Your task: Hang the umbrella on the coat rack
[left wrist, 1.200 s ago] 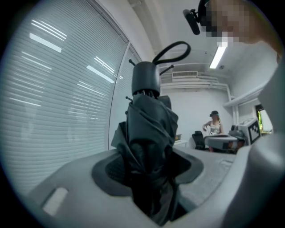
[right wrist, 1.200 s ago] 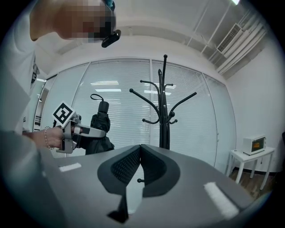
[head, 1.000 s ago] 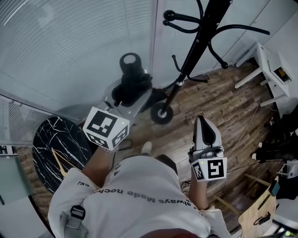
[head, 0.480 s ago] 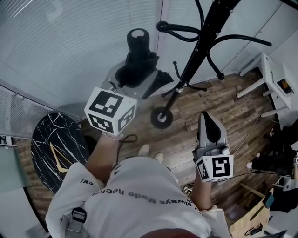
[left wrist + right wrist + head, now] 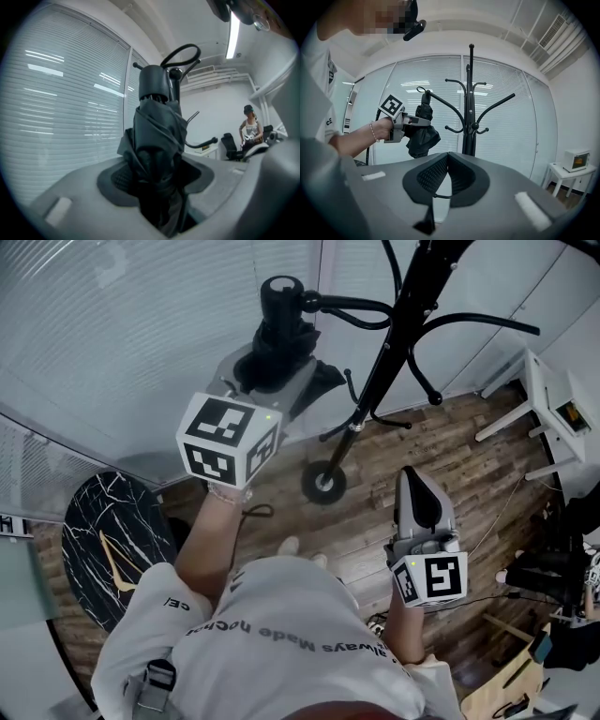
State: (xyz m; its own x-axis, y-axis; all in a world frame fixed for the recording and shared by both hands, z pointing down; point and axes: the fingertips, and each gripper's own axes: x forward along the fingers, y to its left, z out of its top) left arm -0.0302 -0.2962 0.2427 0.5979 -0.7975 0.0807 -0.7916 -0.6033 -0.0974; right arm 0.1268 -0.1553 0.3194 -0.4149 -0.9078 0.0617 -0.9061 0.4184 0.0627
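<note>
**Umbrella raised to the coat rack's arm**

The left gripper (image 5: 270, 381) holds a folded black umbrella (image 5: 278, 338) upright in front of the slatted blinds (image 5: 141, 324). Its jaws are partly closed and clamped on the bunched fabric of the canopy. The umbrella's (image 5: 157, 136) thick handle end points upward. A thin black loop (image 5: 180, 54) arches just above it in the left gripper view.

From overhead, the handle sits right beside the tip of one curved arm of the black coat rack (image 5: 398, 334). Whether the two touch cannot be told. In the right gripper view, the umbrella (image 5: 423, 131) and the left gripper (image 5: 405, 123) hang to the left of the rack's (image 5: 469, 117) pole, level with its upper arms.

The right gripper (image 5: 412, 482) is held lower and off to the side, well apart from the rack. Its jaws are pressed together at the tips (image 5: 447, 157) with nothing between them.

The rack's round base (image 5: 323, 482) stands on the wooden floor (image 5: 441, 456). A round black marble table (image 5: 108, 540) sits to the left, and a white side table (image 5: 534, 381) stands by the far wall. In the left gripper view, a person (image 5: 251, 129) stands in the background near a black office chair (image 5: 229, 145).
</note>
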